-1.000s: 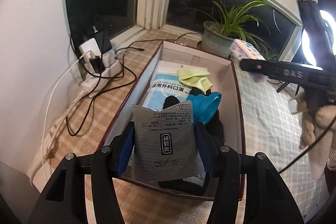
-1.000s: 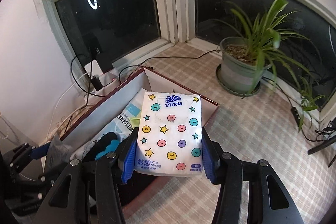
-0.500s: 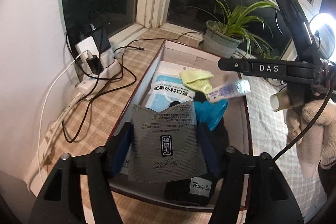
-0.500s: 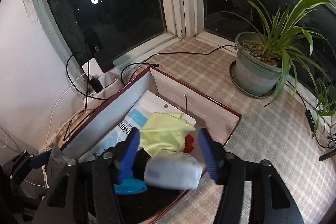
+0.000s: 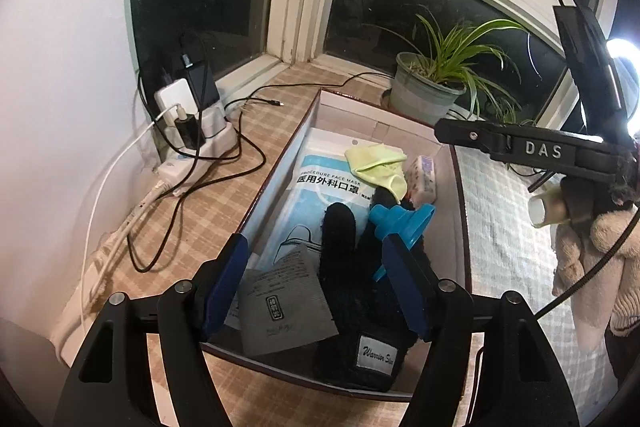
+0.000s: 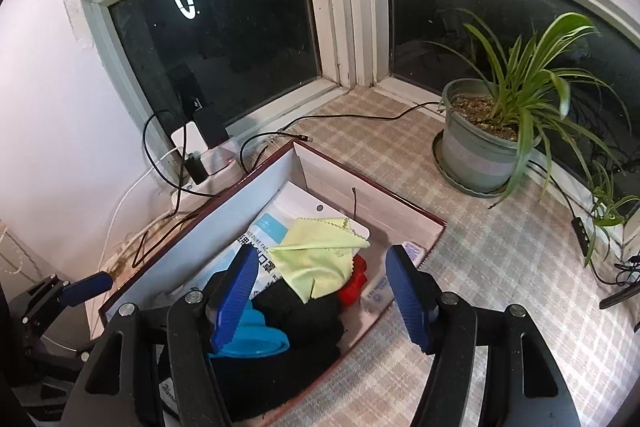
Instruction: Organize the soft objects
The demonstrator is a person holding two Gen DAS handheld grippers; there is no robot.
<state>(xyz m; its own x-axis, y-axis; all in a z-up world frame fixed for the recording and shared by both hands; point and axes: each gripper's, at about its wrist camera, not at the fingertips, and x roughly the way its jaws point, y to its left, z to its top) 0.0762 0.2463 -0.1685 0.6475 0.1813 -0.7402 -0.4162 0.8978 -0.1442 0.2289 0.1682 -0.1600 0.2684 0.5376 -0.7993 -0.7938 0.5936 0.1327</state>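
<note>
A red-rimmed cardboard box [image 5: 276, 171] [image 6: 224, 195] holds soft items. My left gripper [image 5: 316, 287] is open above its near end; the grey striped packet [image 5: 284, 311] lies loose in the box below it, beside a black glove [image 5: 360, 315]. My right gripper [image 6: 324, 291] is open and empty over the box; the Vinda tissue pack [image 5: 424, 175] [image 6: 380, 291] lies against the box's right wall. A face-mask pack [image 5: 320, 187] [image 6: 264, 239], a yellow cloth [image 5: 376, 163] [image 6: 320, 251] and a blue item [image 5: 400, 223] [image 6: 252, 335] also lie inside.
A power strip with chargers and tangled cables [image 5: 192, 131] [image 6: 196, 155] sits left of the box by the wall. A potted spider plant [image 5: 432, 91] [image 6: 488, 147] stands behind the box. A ring light [image 5: 620, 55] and towel [image 5: 592, 259] are at the right.
Both grippers have opened. The grey packet has dropped from my left gripper into the box, and the tissue pack has dropped from my right gripper to the box's right side.
</note>
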